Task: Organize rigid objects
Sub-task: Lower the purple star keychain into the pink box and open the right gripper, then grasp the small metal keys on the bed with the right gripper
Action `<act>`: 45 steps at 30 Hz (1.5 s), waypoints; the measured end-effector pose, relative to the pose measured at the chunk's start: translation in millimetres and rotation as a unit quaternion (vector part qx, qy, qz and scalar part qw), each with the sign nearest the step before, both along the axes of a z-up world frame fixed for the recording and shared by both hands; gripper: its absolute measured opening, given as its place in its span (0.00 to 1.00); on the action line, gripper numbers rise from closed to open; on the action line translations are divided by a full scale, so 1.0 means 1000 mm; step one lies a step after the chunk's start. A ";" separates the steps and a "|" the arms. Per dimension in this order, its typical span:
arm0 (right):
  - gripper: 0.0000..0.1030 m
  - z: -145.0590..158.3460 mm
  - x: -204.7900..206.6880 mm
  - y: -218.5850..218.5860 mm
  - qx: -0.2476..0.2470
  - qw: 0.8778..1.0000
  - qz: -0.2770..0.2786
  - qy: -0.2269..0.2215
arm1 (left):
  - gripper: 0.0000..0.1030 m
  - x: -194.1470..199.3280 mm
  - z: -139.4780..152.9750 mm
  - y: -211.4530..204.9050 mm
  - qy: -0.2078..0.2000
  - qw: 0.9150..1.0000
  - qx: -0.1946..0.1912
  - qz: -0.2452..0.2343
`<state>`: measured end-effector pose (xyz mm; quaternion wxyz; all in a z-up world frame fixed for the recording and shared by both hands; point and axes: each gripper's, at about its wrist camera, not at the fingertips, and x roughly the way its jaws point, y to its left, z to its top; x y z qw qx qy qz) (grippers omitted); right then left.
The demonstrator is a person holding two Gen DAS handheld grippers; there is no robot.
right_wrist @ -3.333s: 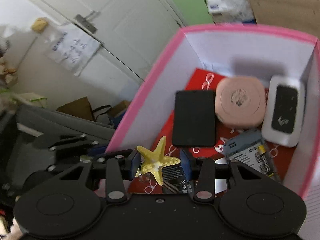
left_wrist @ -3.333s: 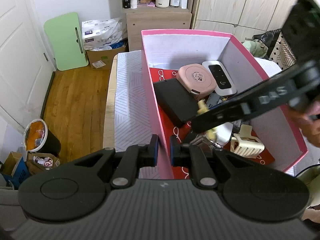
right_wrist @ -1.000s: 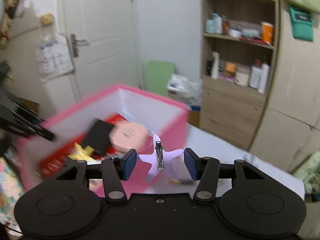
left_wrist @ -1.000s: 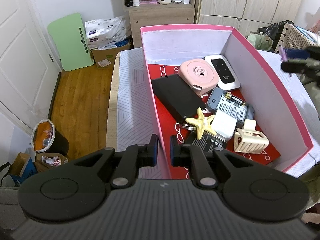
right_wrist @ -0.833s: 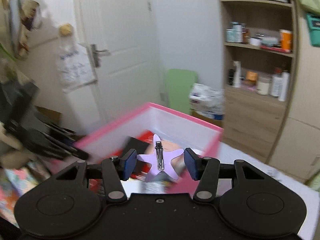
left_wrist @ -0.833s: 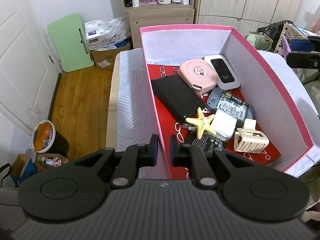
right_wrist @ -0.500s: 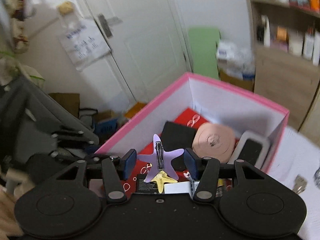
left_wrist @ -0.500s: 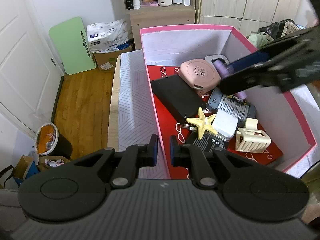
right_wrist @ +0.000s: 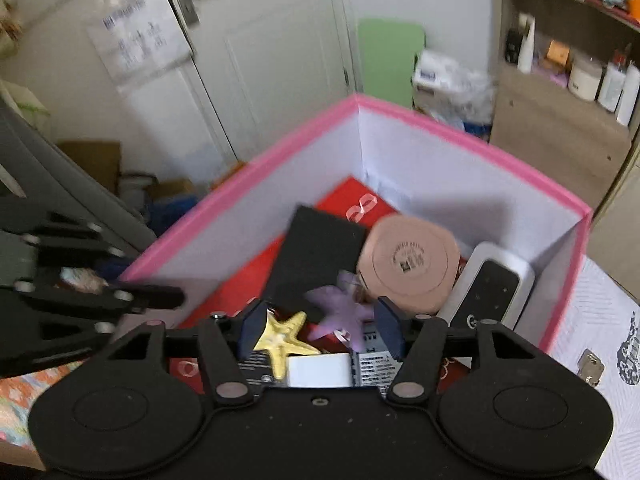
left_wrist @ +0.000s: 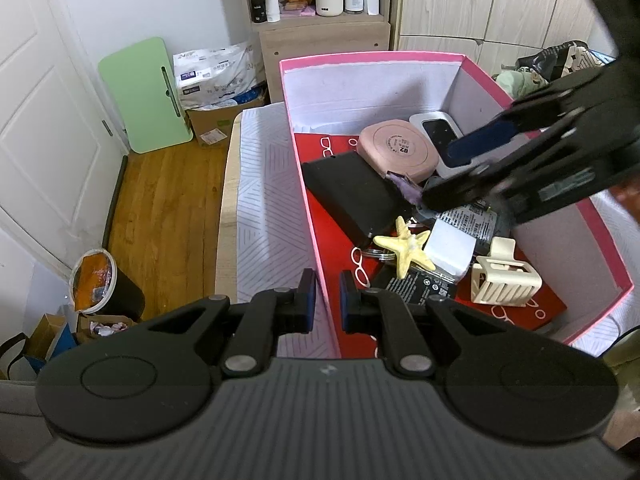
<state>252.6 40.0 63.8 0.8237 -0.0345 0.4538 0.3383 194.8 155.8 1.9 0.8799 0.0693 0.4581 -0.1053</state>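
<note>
**boxfan:** So where's everything sitting? I see the pink box [left_wrist: 472,57] on that white striped tabletop [left_wrist: 262,216], pretty full.

**clipnerd:** Yep. Left gripper [left_wrist: 327,300] has its fingers clamped shut on the box's near wall, one pad outside and one inside. Right gripper [right_wrist: 320,330] hangs over the box, pointing down into it, and its fingers are spreading apart at this moment. The purple star clip [right_wrist: 340,314] is between them but blurred, and the pads aren't pressing on it. From the left camera only a bit of the purple shows beside the right gripper's fingertip, just above the black pad.

**boxfan:** And the stuff below?

**clipnerd:** Yellow starfish [left_wrist: 406,250] lies on the red liner near the middle, touching a white block [left_wrist: 450,252]. Cream claw clip [left_wrist: 504,276] is to its right, near the box's right wall. The black flat pad [left_wrist: 352,196] lies diagonally, with the round pink case [left_wrist: 396,152] and the white-and-black device [left_wrist: 440,134] toward the far wall — all inside the box. A key [right_wrist: 590,364] sits outside on the tabletop.
</note>
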 end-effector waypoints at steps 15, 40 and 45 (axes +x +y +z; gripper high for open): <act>0.63 0.007 -0.024 -0.133 -0.012 0.991 -0.121 -0.059 | 0.09 -0.004 -0.001 -0.006 -0.012 1.000 0.008 0.015; 0.41 -0.101 0.037 -0.171 -0.006 0.968 -0.244 -0.066 | 0.09 -0.003 -0.002 -0.010 -0.002 1.000 0.018 0.010; 0.05 -0.090 0.029 -0.178 0.010 0.954 -0.282 -0.104 | 0.09 -0.001 -0.004 -0.012 0.003 1.000 0.022 0.012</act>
